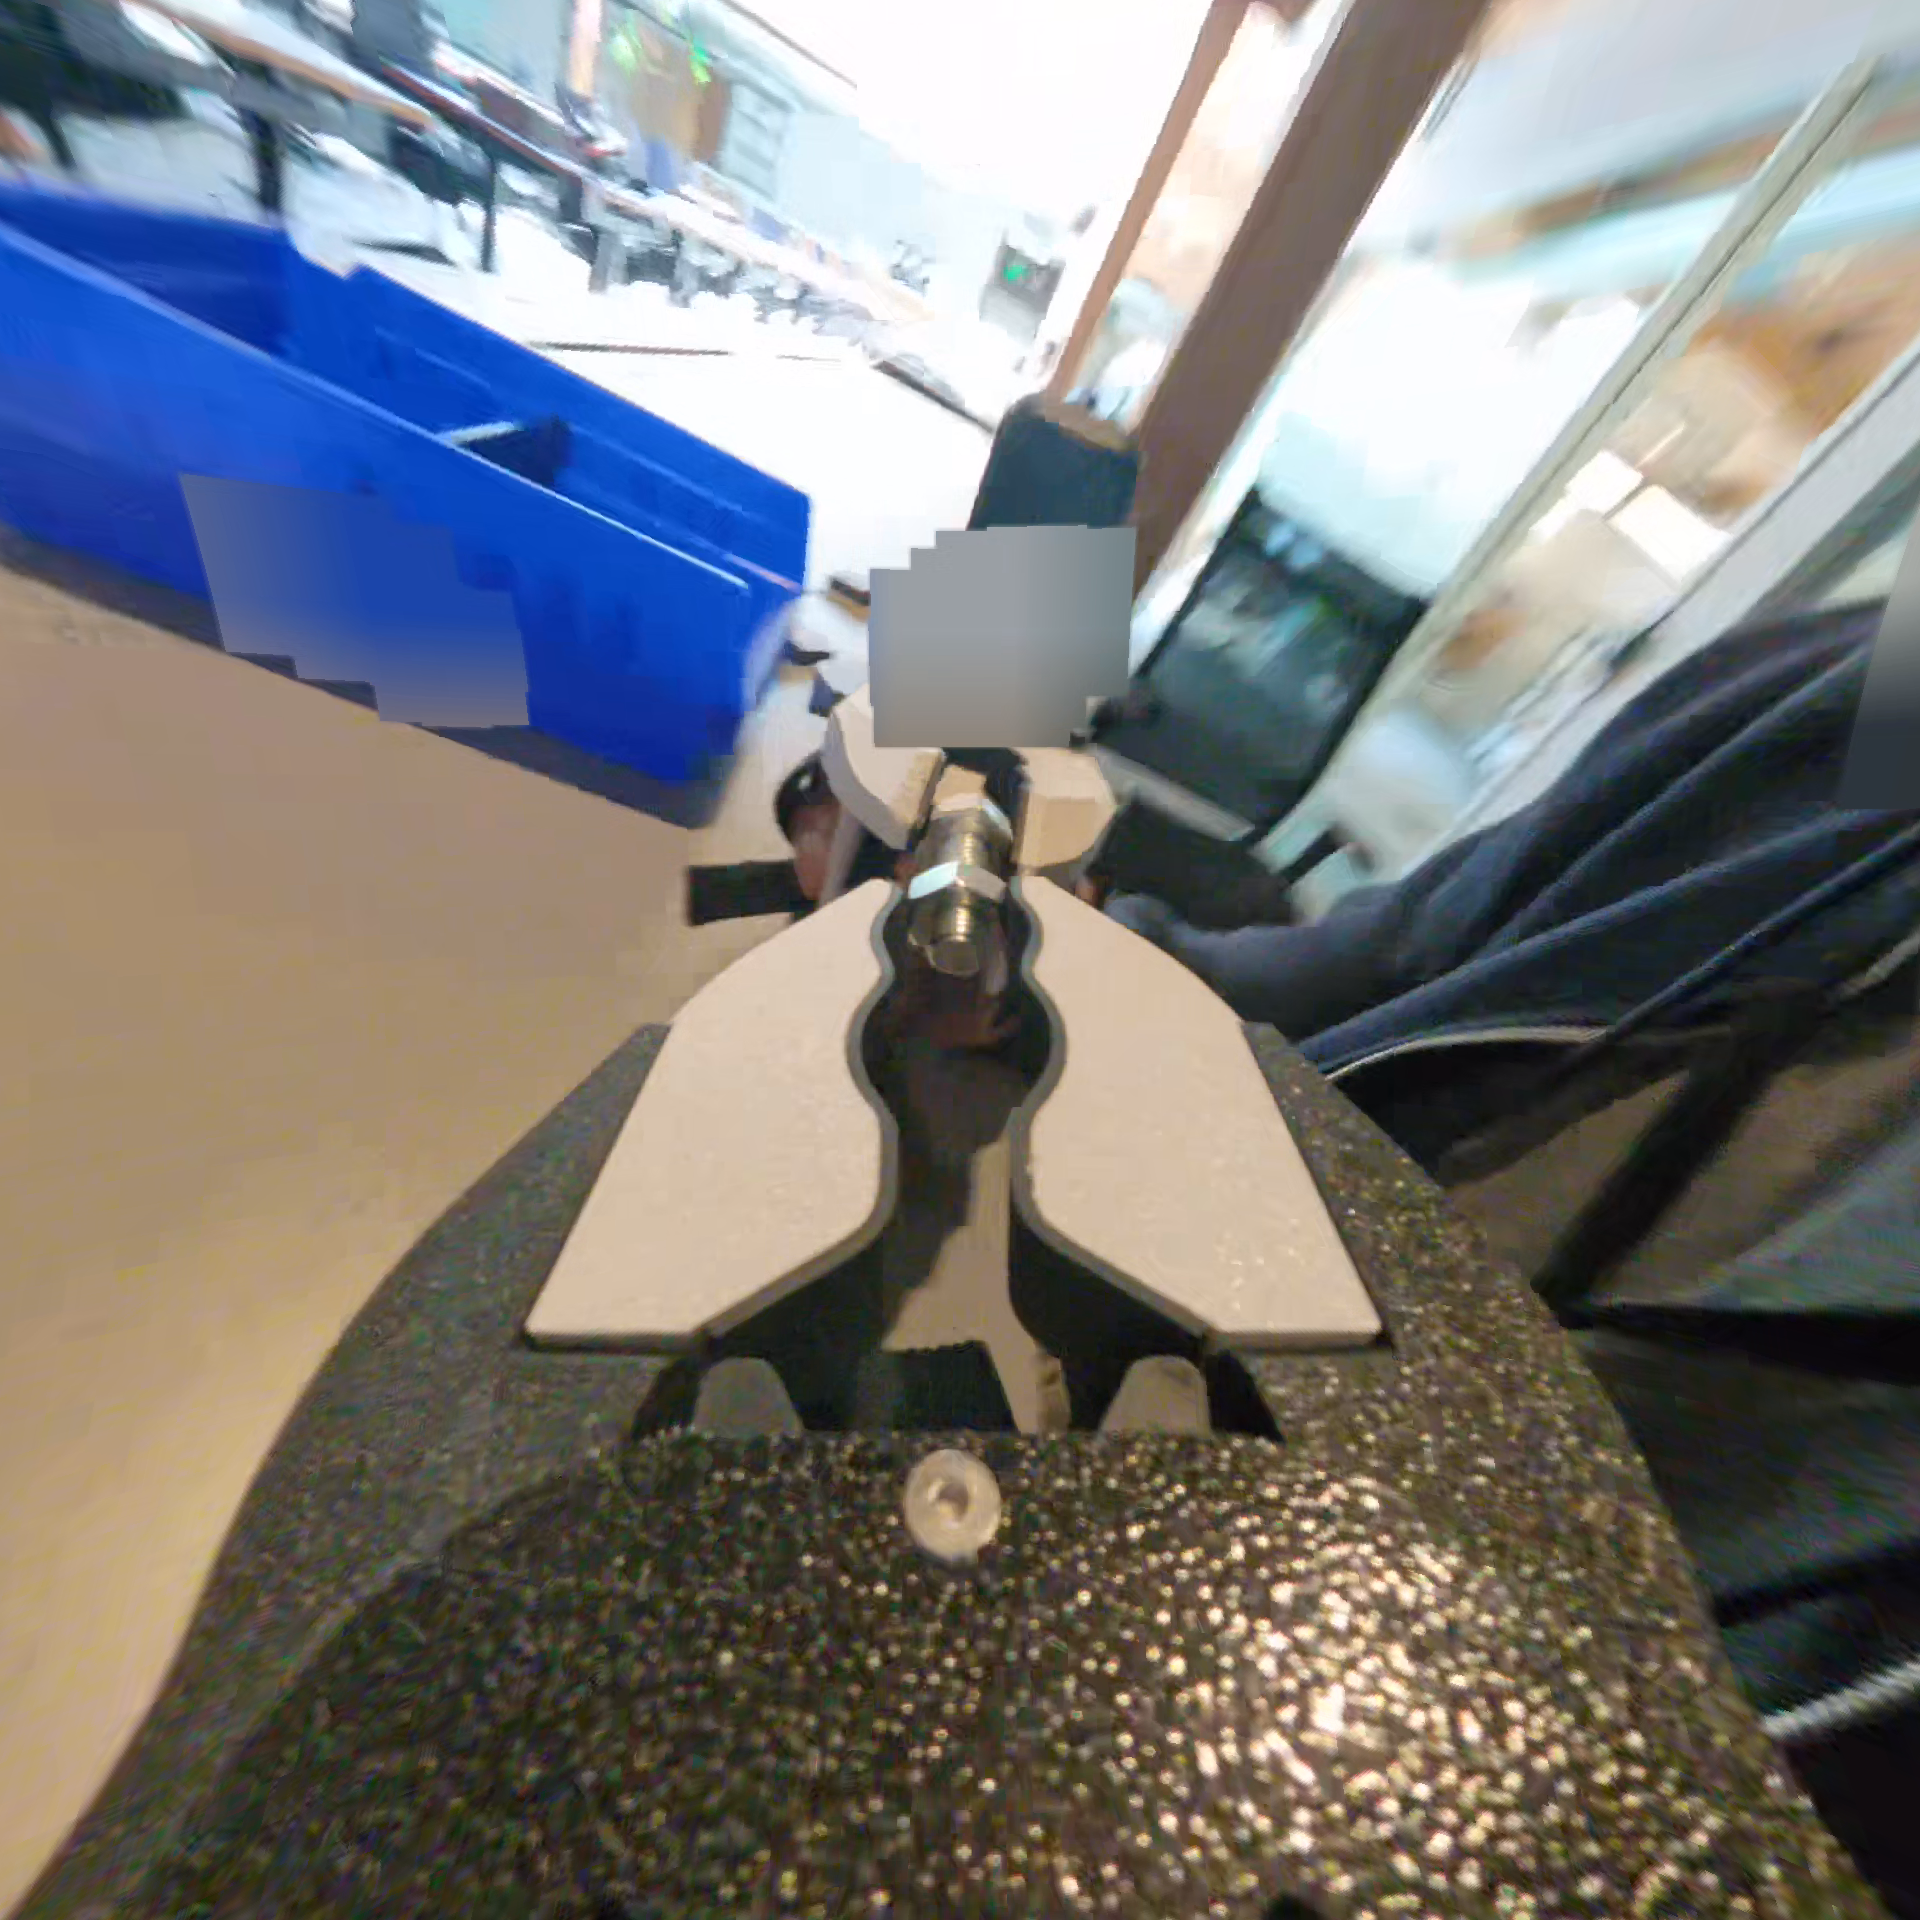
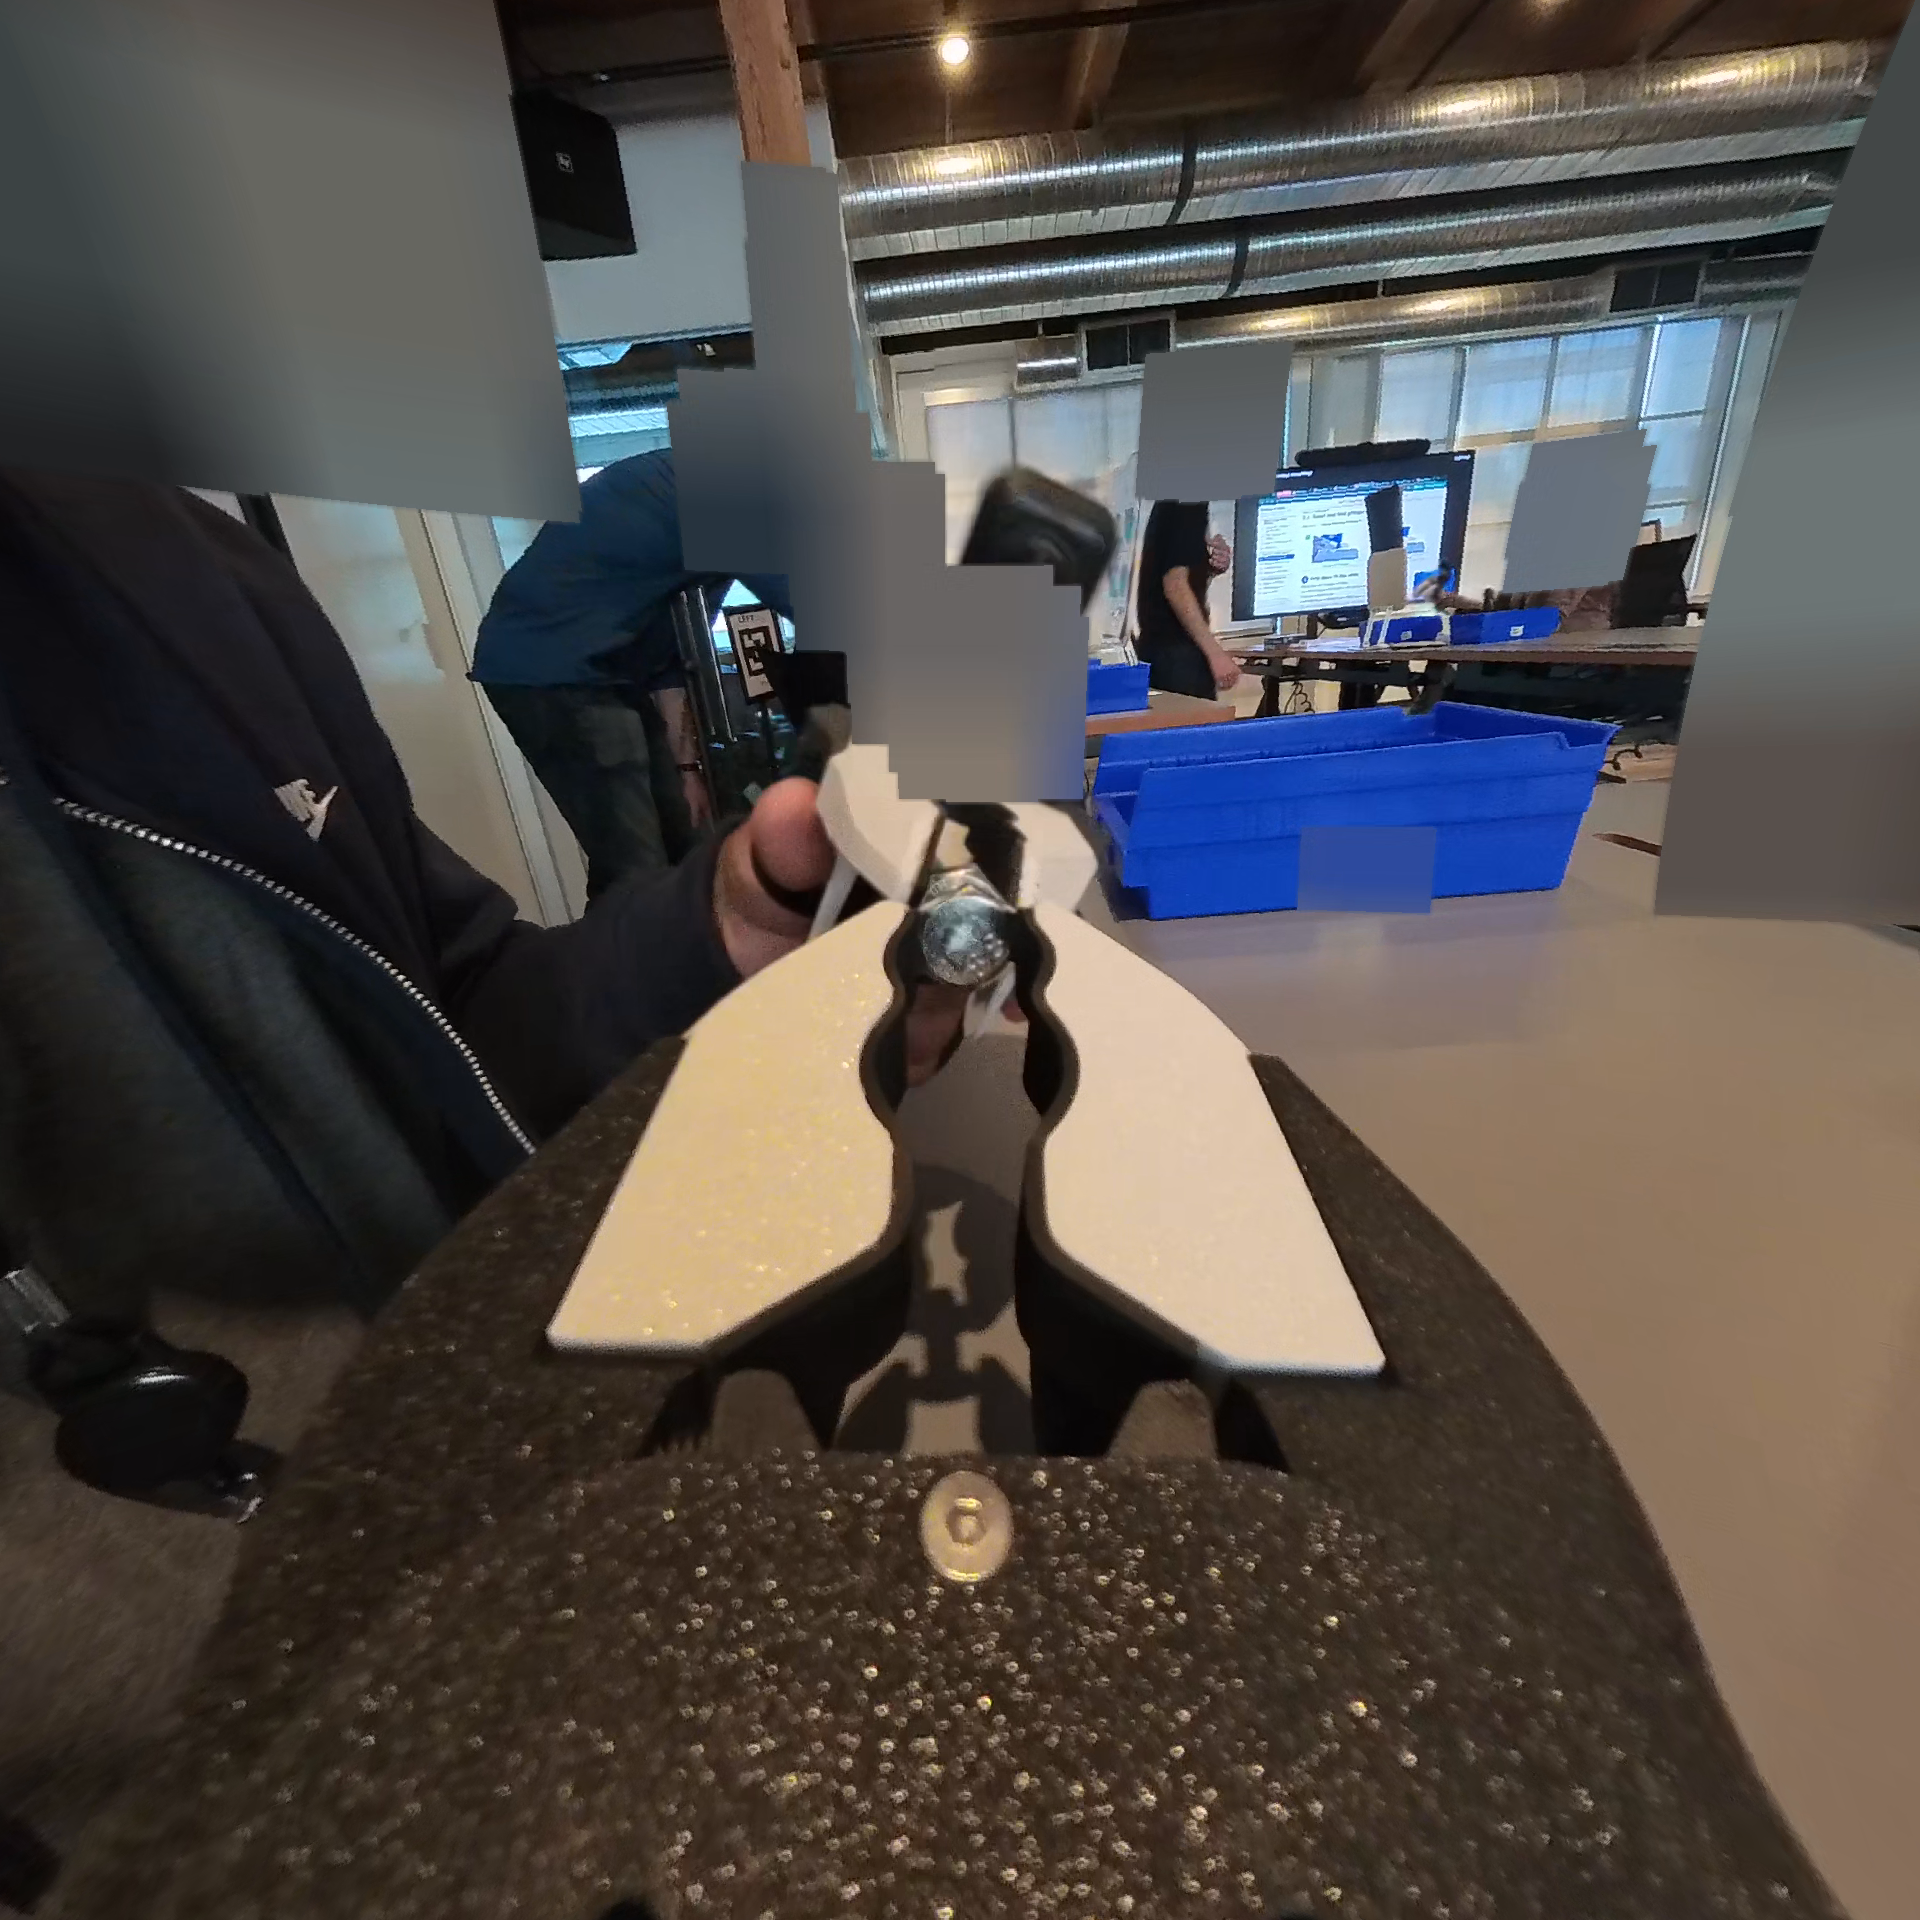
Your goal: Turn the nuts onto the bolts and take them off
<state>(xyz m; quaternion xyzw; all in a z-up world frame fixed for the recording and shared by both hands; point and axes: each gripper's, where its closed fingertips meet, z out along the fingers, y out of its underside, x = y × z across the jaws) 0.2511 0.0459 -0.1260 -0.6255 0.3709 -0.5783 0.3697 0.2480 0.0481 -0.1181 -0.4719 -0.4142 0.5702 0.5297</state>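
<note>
A steel bolt with a hex nut on it is held in the air between my two grippers, which face each other tip to tip. In the left wrist view my left gripper (image 1: 951,894) is shut on the nut (image 1: 948,883), and the bolt's threaded end (image 1: 951,945) points toward the camera. The right gripper (image 1: 966,800) shows just beyond it. In the right wrist view my right gripper (image 2: 961,935) is shut on the bolt's head (image 2: 961,945). The left gripper (image 2: 956,842) and the hand (image 2: 769,883) holding it are right behind.
A long blue bin (image 1: 416,468) stands on the beige table (image 1: 260,987); it also shows in the right wrist view (image 2: 1351,800), at the far right of the table (image 2: 1507,1143). The person's dark jacket (image 2: 208,883) fills the left. Other people and desks stand far behind. Less than 4 cm separates the two grippers' tips.
</note>
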